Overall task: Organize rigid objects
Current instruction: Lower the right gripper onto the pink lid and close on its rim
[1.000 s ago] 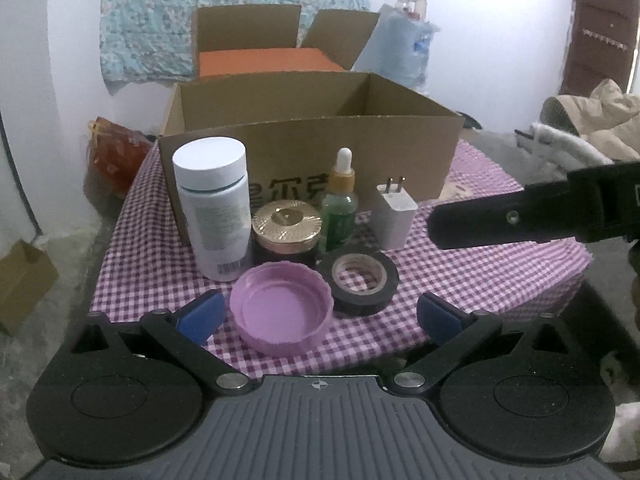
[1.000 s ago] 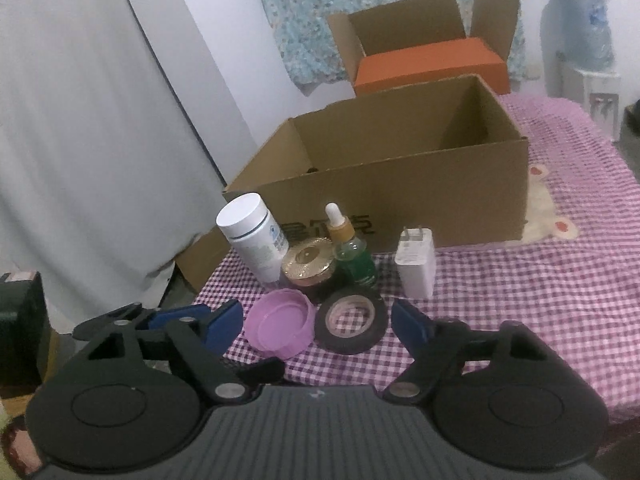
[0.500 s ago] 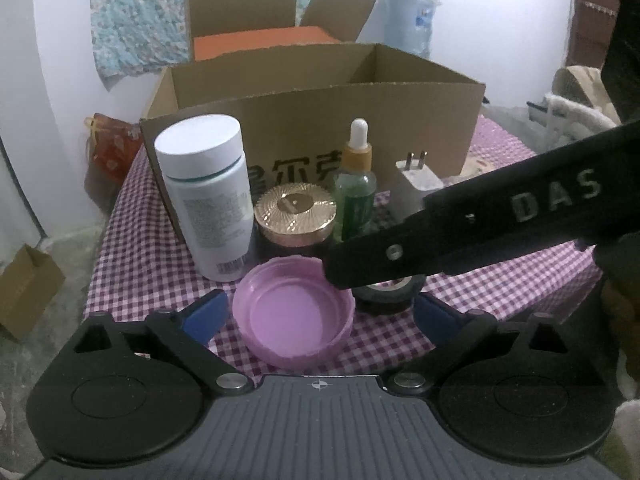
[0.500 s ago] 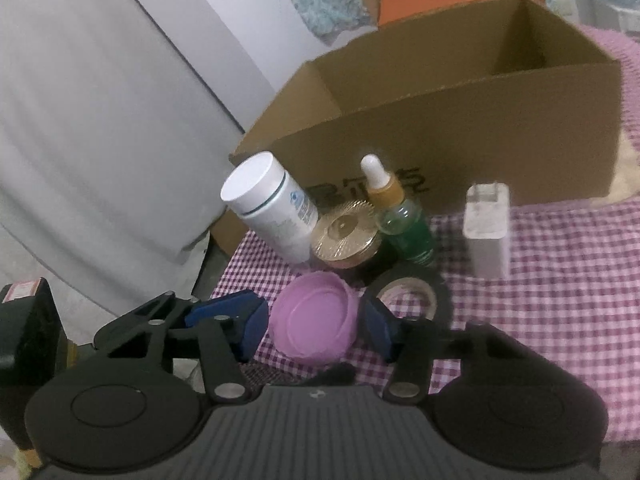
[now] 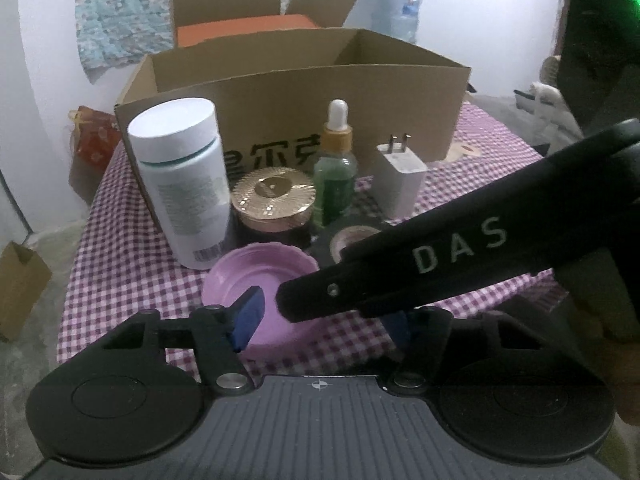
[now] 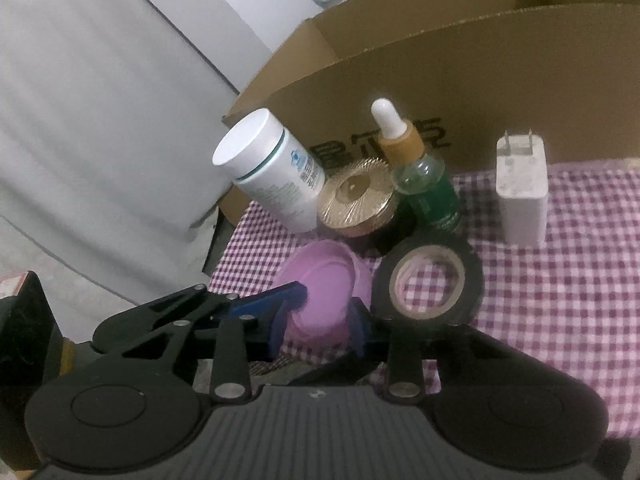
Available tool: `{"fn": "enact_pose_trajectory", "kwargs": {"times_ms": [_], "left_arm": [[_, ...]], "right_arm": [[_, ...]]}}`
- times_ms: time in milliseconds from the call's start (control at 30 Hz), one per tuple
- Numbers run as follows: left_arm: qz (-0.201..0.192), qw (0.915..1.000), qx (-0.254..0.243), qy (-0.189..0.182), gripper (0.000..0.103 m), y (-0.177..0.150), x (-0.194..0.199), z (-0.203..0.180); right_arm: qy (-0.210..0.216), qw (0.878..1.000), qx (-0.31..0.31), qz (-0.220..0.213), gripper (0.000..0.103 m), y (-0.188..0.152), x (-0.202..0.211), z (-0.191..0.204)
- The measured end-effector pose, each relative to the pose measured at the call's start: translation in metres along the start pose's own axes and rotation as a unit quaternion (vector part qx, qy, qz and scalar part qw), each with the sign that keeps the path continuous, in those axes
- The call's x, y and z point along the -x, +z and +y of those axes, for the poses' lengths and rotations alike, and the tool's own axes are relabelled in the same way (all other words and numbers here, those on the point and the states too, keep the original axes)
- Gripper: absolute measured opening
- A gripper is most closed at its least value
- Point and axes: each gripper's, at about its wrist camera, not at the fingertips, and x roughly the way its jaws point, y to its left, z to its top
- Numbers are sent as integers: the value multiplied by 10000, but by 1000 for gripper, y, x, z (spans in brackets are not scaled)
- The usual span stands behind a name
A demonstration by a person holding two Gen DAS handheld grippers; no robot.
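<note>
A pink plastic lid [image 5: 256, 280] [image 6: 320, 280] lies upside down at the near edge of the checked table. My right gripper [image 6: 318, 324] has closed its blue pads on the lid's rim. My left gripper [image 5: 324, 320] sits just in front of the lid with its fingers narrowed around it; its right pad is hidden behind the right gripper's black finger [image 5: 440, 256]. Behind the lid stand a white bottle [image 5: 184, 184] [image 6: 272, 168], a gold-lidded jar [image 5: 274, 204] [image 6: 356, 196], a green dropper bottle [image 5: 336, 164] [image 6: 420, 172], a white charger [image 5: 400, 184] [image 6: 520, 188] and a black tape roll [image 6: 428, 276].
An open cardboard box [image 5: 304, 88] [image 6: 440, 80] stands right behind the objects. A second box with an orange item [image 5: 244, 32] is farther back. The table's near edge [image 5: 120, 344] drops to the floor, where a small carton [image 5: 20, 280] sits at left.
My right gripper moved in and closed on the pink lid. My left gripper moved forward and its fingers narrowed around the lid.
</note>
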Motion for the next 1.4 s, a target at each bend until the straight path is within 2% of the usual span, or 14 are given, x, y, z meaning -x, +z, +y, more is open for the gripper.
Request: {"fn": "enact_pose_trajectory", "kwargs": {"times_ms": [233,533,900,1000,1167,1400], "left_arm": [[-11,9999,-107,-8,64,-6,8,-9],[-118,9999,-13,26,77,-3,14,6],[-13,9994,-95,342,83,5,0,10],[121,9992,-106,369,85,5,-7,15],[373,9987,17,343,84,4,-21,24],[312,9991,140,249,76,1,-24,31]], "right_arm": [[15,10000,-92,26,35,-8,8,-3],[-115,9991,-266,-317,36,-7,41,-15],[-216,9995,-197,-125,39,7,17,-8],[-218,9995,-232,-3,40,6,11,-10],[-193,9995,-258,13,41,8,6,-9],[-250,9996,-93,52,41,17,-5,-1]]}}
